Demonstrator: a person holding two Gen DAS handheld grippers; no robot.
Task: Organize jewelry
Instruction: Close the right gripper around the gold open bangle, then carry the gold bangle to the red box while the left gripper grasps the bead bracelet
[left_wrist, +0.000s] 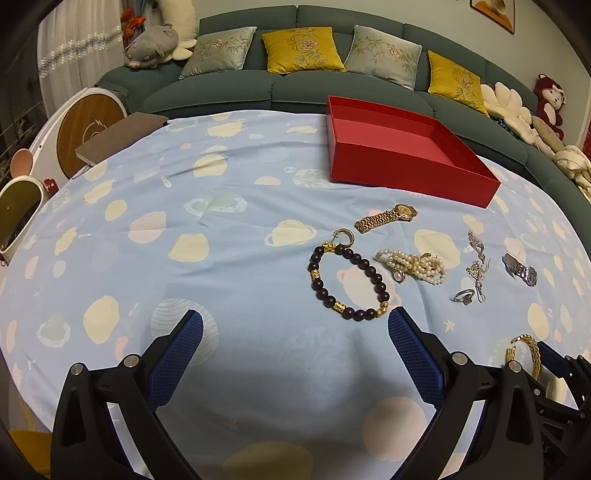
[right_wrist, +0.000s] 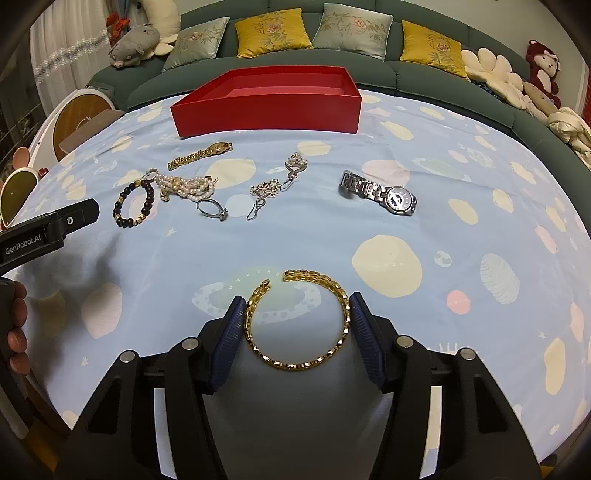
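Our right gripper (right_wrist: 297, 314) had its pads snug against both sides of the gold bangle (right_wrist: 297, 321) lying on the tablecloth (right_wrist: 461, 280), well short of the red box (right_wrist: 266, 110); left gripper (left_wrist: 295, 347) gaped wide over nothing.

Red box (right_wrist: 266, 110), gold bangle (right_wrist: 295, 321), pale-blue planet-print cloth (right_wrist: 443, 221), blue-padded hand-held gripper (right_wrist: 297, 314).

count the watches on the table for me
2. A gold watch lies just in front of the red box; a silver watch lies alone further right. None seem hidden, though the box's floor is only partly visible.
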